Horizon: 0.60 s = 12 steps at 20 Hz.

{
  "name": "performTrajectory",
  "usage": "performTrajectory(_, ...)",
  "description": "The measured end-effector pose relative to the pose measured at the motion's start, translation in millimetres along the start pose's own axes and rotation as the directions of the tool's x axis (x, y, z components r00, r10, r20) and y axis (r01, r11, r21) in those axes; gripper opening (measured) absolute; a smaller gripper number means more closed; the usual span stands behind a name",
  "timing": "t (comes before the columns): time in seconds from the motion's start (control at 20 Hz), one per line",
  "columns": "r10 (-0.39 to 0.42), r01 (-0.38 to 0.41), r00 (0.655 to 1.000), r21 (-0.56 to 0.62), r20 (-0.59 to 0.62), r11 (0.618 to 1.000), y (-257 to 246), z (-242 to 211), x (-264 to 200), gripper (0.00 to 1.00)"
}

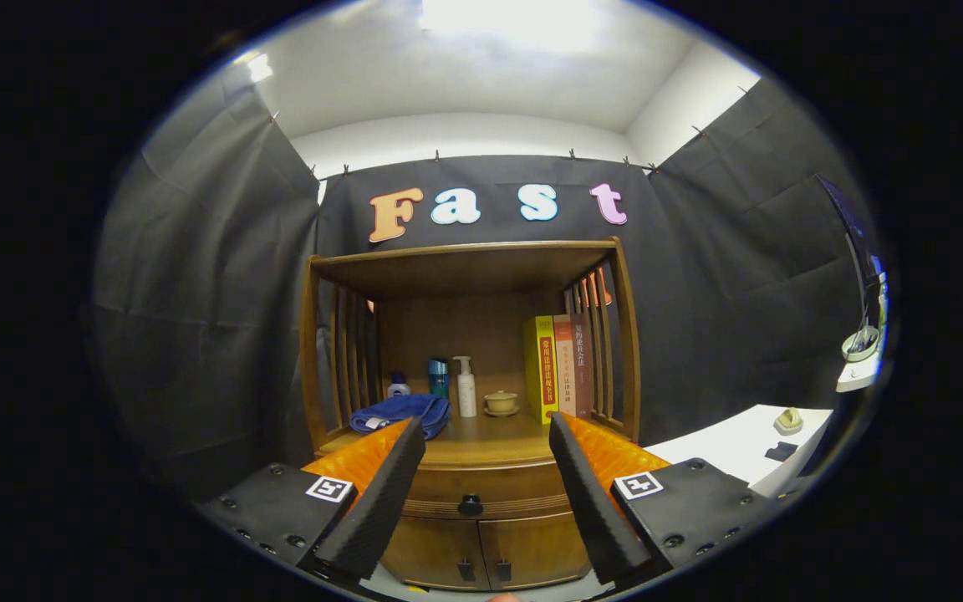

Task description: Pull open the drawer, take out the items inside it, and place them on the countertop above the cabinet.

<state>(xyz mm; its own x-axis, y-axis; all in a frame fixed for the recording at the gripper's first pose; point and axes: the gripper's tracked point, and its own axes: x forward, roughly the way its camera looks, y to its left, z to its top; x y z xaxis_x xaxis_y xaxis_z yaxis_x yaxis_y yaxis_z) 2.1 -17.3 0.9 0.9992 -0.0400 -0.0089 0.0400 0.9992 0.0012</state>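
While fingers (486, 435) gape, drawer (481, 489) closed, books' (561, 368) spine lettering illegible.

On the countertop (481, 447) above the drawer (481, 493), a towel (400, 413) lies left of bottles (466, 386) and books (558, 365).

The gripper (486, 435) hangs with its fingers spread wide and empty, well short of a brown wooden cabinet (481, 535) whose closed drawer (481, 485) shows a round dark knob (471, 505) between them. On the wooden countertop (490, 435) above lie a folded blue cloth (399, 412), a white pump bottle (466, 387), a small tan lidded bowl (501, 403) and upright books (558, 366).
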Motion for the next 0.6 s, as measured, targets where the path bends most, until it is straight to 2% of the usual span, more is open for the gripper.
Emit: performTrajectory(0.6, 0.0, 0.0, 1.0, -0.001, -0.004, 1.0, -1.9, 1.5, -0.1, 0.98)
